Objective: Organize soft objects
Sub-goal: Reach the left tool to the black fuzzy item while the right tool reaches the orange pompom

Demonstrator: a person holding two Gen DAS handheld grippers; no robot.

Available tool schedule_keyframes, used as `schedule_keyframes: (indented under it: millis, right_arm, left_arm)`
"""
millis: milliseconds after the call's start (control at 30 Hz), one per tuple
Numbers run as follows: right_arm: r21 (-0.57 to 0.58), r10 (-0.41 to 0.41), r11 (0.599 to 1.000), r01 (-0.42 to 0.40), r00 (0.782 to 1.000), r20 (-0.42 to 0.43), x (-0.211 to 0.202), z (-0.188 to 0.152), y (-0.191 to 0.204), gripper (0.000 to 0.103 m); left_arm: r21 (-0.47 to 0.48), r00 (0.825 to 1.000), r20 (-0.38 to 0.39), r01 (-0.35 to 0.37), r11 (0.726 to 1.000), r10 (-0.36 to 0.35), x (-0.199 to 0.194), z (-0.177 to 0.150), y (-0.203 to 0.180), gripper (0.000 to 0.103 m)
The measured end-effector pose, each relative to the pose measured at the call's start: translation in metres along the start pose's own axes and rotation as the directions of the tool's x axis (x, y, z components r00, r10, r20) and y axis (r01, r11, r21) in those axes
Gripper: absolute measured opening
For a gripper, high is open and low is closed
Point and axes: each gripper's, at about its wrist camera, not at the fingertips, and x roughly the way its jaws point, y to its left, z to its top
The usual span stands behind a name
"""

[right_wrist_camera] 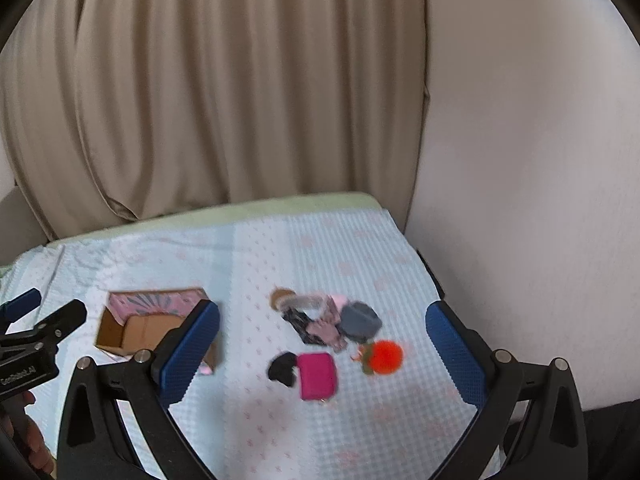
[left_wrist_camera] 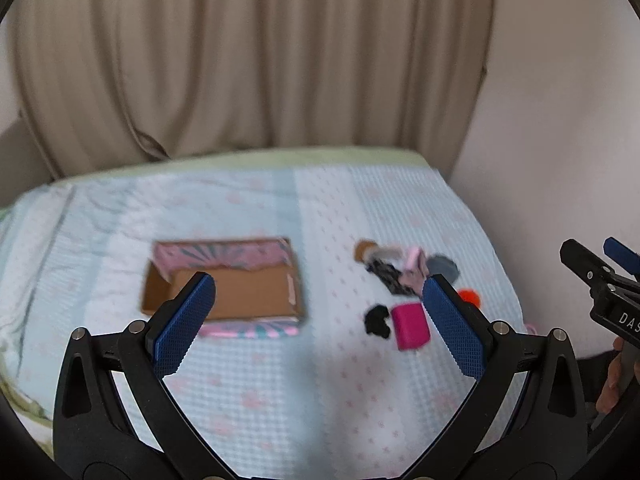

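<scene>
While both views blur a little, I hold the left gripper [left_wrist_camera: 318, 320] spread wide above the pale blue bedspread [left_wrist_camera: 280, 208], nothing between its blue pads [left_wrist_camera: 184, 328]. My right gripper [right_wrist_camera: 322, 352] hangs just as wide, gripping nothing. Landmark: the cardboard box [left_wrist_camera: 224, 292], open-topped with pink patterned walls. Right of the box, well apart from it, lies the soft clutter: a magenta pouch [right_wrist_camera: 317, 376] touching a black scrap of cloth [right_wrist_camera: 282, 368], beyond them a dark patterned fabric [right_wrist_camera: 316, 326], a grey cap-like piece [right_wrist_camera: 361, 320], and an orange pom-pom [right_wrist_camera: 385, 356]. Beige curtain [right_wrist_camera: 200, 80] behind the box.
</scene>
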Motion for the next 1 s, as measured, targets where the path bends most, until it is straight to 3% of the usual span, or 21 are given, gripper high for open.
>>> schedule_keyframes:
  millis: [100, 367, 667, 1000]
  right_arm:
    - [-0.012, -0.016, 1.0, 0.015, 0.999, -0.042, 0.029, -0.016, -0.021, 0.103]
    - [-0.051, -0.004, 0.999, -0.004, 0.988, -0.155, 0.13, -0.055, -0.08, 0.103]
    - [-0.04, 0.014, 0.999, -0.024, 0.97, -0.241, 0.248, -0.112, -0.114, 0.102]
    - [-0.035, 0.031, 0.998, -0.044, 0.949, -0.313, 0.335, -0.155, -0.116, 0.096]
  left_arm:
    - [-0.025, 0.998, -0.062, 0.028, 0.999, -0.029, 0.042, -0.016, -0.013, 0.103]
    - [-0.106, 0.978, -0.207, -0.001, 0.994, -0.021, 0.162, -0.069, -0.046, 0.103]
    - [-0.071, 0.951, -0.309, -0.035, 0.997, 0.011, 0.281, -0.123, -0.067, 0.101]
    - [-0.031, 0.927, -0.374, -0.041, 0.999, 0.027, 0.359, -0.154, -0.073, 0.091]
